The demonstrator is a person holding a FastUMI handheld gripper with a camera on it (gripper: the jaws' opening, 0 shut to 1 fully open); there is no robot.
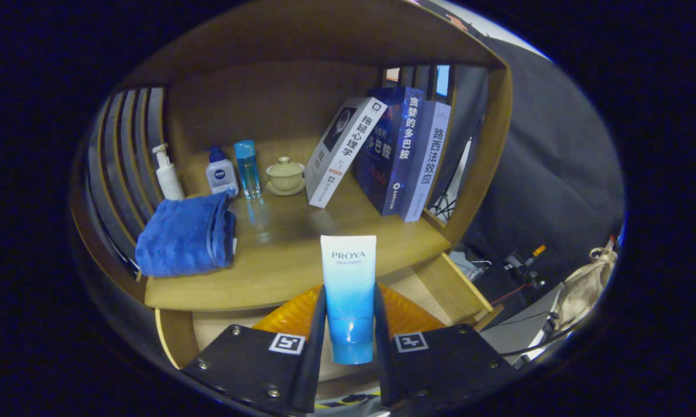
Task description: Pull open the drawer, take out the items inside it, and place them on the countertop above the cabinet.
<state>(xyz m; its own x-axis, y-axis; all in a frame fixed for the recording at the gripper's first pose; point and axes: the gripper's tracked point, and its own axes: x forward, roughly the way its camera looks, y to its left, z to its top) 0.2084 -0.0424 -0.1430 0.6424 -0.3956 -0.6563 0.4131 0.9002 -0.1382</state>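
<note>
A blue-and-white cosmetic tube (348, 289) stands upright between my fingers, cap down, with both fingers pressed on its lower half. My gripper (350, 324) is shut on it and holds it just in front of the countertop's (301, 249) front edge. Below and behind the fingers the pulled-out drawer (440, 284) shows, with an orange item (406, 315) lying inside it, partly hidden by the fingers.
On the countertop lie a folded blue towel (186, 234), a pump bottle (167, 174), a small white bottle (221, 172), a slim blue bottle (248, 169), a lidded cup on a saucer (285, 175) and leaning books (383, 153). Wooden side walls enclose the shelf. Cables and a bag (585, 284) lie off right.
</note>
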